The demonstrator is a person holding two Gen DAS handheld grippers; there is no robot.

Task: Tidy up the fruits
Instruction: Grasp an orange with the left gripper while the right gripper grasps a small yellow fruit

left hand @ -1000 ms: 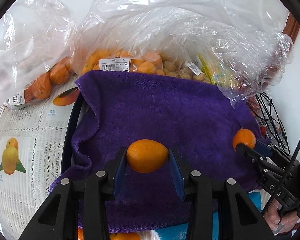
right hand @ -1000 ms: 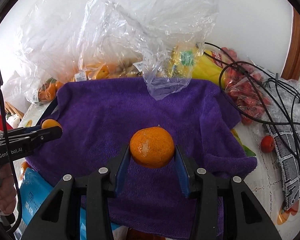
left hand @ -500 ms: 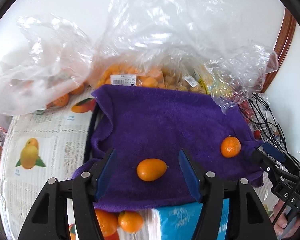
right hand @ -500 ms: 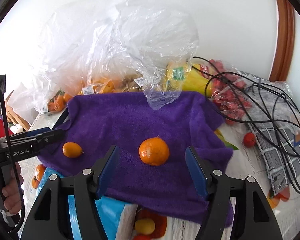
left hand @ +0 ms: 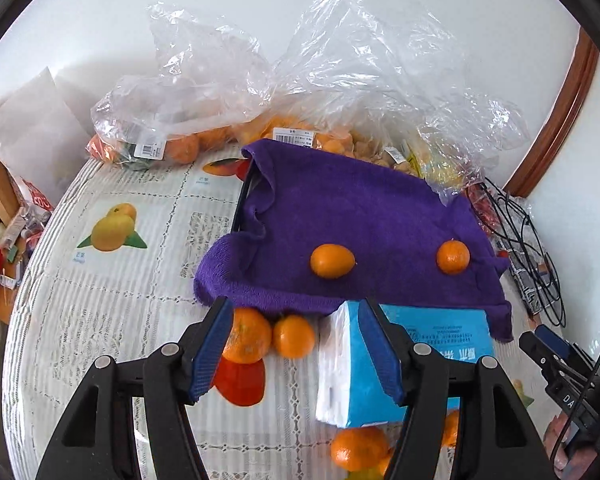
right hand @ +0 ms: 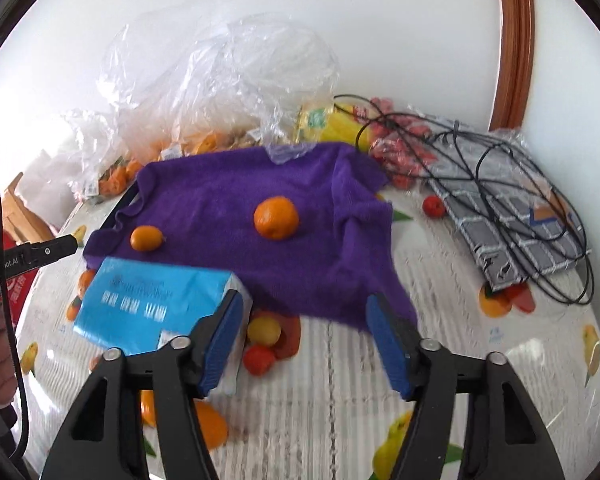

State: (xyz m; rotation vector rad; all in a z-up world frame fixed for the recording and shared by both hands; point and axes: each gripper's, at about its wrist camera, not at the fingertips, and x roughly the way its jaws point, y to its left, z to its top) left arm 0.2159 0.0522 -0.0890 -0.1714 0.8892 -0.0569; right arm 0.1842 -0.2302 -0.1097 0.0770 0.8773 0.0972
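Mandarin (right hand: 276, 217) and kumquat (left hand: 332, 260) on purple towel (left hand: 364, 216): light, round, roll-prone, bruisable (pinch across middle); left gripper (left hand: 296, 354) open after releasing, right gripper (right hand: 305, 338) narrowing, both empty.

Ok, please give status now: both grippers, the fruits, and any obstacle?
Left gripper open, empty. Right gripper open, empty, jaws just closing a little. Oval fruit and round orange lying apart on purple towel. Blue tissue pack near towel's front edge.

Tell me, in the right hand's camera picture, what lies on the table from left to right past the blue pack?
Blue tissue pack → oval orange fruit on the purple towel → round mandarin → small red fruit → grey checked packet under black cables.
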